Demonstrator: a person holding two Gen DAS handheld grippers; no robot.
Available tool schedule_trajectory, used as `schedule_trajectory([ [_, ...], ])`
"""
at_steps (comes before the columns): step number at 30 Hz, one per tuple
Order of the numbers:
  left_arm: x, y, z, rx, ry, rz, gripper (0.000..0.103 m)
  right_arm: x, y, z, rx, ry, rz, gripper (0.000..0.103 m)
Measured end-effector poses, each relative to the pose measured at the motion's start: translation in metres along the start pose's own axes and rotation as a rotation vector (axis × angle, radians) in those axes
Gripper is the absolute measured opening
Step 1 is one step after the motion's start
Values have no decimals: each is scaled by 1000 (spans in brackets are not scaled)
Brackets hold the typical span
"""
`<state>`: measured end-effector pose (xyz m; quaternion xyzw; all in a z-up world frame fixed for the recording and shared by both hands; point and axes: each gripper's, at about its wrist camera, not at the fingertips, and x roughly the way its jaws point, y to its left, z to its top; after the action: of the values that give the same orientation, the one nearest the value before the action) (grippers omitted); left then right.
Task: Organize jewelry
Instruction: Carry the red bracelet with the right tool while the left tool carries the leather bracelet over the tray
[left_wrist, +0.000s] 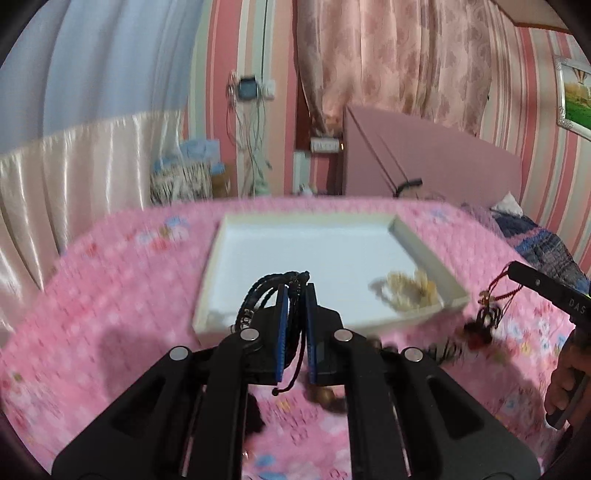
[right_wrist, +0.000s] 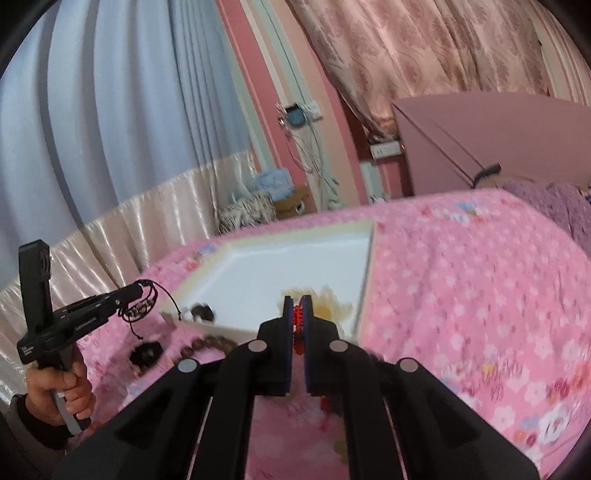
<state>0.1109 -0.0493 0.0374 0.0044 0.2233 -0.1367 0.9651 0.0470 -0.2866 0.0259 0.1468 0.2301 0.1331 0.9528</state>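
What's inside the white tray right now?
In the white tray lies a pale, cream-coloured piece of jewelry near its right wall. The near left corner is covered by the left hand-held gripper and its black cord bracelet.

soft daylight, motion blur (fisheye-warped)
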Motion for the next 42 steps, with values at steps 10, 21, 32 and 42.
schedule_trajectory([
  [10, 26, 30, 64, -36, -61, -5, 7, 41, 24, 57, -61, -23, 26, 4],
  [21, 113, 53, 51, -76, 46, -10, 7, 115, 26, 63, -84, 64, 17, 4],
  [32, 139, 58, 31, -107, 111, 9, 7, 134, 1, 42, -52, 116, -66, 4],
  [42, 158, 57, 22, -127, 180, 34, 7, 138, -14, 37, 9, 185, -172, 5],
])
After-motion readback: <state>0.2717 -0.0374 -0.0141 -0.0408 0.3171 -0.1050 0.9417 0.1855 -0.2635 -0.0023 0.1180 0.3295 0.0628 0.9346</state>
